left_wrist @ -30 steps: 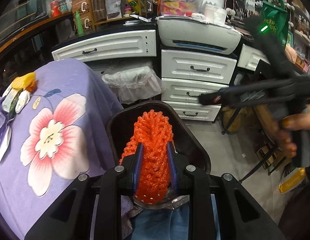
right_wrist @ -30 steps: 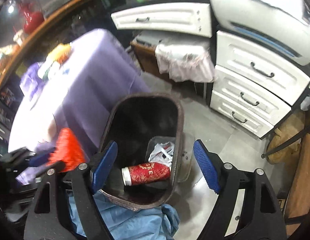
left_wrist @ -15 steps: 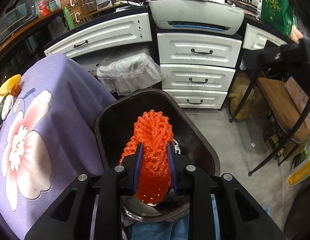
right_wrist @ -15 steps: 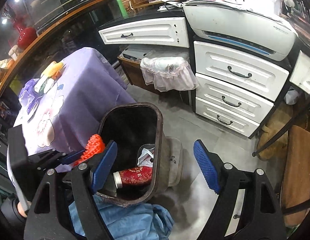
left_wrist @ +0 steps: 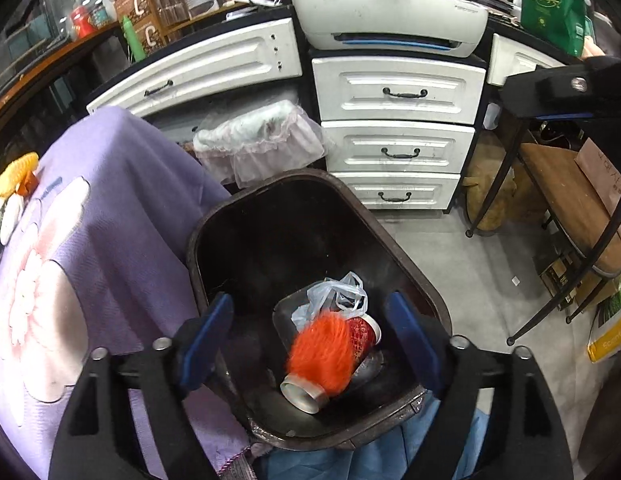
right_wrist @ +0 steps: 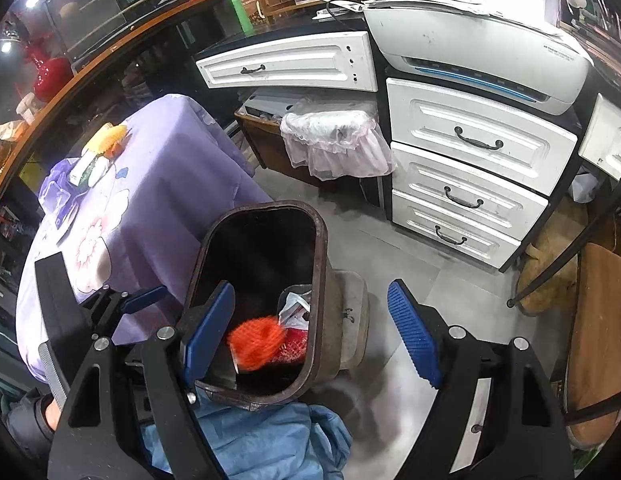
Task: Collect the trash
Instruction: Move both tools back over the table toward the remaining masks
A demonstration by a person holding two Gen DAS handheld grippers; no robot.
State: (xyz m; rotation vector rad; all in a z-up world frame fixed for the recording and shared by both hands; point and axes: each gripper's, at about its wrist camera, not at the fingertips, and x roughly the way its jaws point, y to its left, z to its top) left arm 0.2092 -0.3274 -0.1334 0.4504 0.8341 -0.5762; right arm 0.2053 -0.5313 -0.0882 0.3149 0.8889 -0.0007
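An orange foam net (left_wrist: pixel 322 354) (right_wrist: pixel 256 340), blurred, is down inside the dark bin (left_wrist: pixel 414 276) (right_wrist: pixel 320 240), over a red cup (left_wrist: pixel 364 334) and a clear plastic bag (left_wrist: pixel 334 300). My left gripper (left_wrist: pixel 310 336) hovers over the bin's near rim; its jaws are opening and stand wide, with nothing pressed between the blue pads. My right gripper (right_wrist: pixel 310 330) stands open over the bin's right rim and the floor, holding nothing. The left gripper's fingers (right_wrist: pixel 144 300) show at the left of the right wrist view.
A table under a purple flowered cloth (left_wrist: pixel 90 220) (right_wrist: pixel 150 184) stands left of the bin, with small packets (right_wrist: pixel 98 152) at its far end. White drawers (left_wrist: pixel 398 128), a printer (left_wrist: pixel 390 24), a lace-covered box (left_wrist: pixel 262 140) and a wooden bench (left_wrist: pixel 570 200) ring the floor.
The left gripper opened and let go of the orange foam net, which dropped into the bin onto the red cup. The right gripper stayed open.
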